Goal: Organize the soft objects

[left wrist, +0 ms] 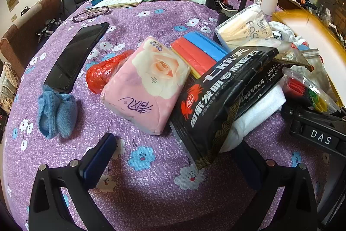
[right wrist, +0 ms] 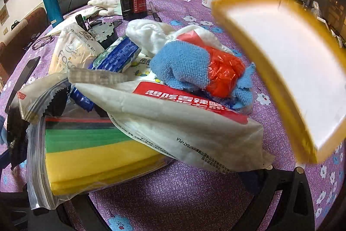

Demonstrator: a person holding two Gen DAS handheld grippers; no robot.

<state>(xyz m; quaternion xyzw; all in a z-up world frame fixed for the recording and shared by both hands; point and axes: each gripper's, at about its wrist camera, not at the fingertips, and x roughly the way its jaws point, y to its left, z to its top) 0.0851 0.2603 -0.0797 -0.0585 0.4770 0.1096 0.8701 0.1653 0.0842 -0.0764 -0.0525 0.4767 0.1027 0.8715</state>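
Soft objects lie heaped on the tabletop (left wrist: pixel 151 176), which is covered by a purple flowered cloth. Landmark: the pink tissue pack (left wrist: pixel 144 83) with a rose print. Left of it, touching, a crumpled red plastic bag (left wrist: pixel 99 75); further left, a blue knitted sock pair (left wrist: pixel 57 113) just beside a black phone (left wrist: pixel 75 57). Behind the pack, a stack of red and blue sponges (left wrist: pixel 199 51); right of it, leaning on its edge, a black packet (left wrist: pixel 227 96) with white characters, resting on a folded white towel (left wrist: pixel 257 114). Left gripper (left wrist: pixel 173 157): fingers spread wide, holding nothing; the black packet's lower end overlaps its right finger. In the right wrist view, a zip bag of green and yellow sheets (right wrist: pixel 90 155), a white printed bag (right wrist: pixel 183 122) and a blue cloth (right wrist: pixel 183 66) wrapped round red plastic. Right gripper (right wrist: pixel 173 205): fingers mostly hidden under the pile; cannot tell their spacing. A blurred yellow-edged white object (right wrist: pixel 292 70) fills the right side.
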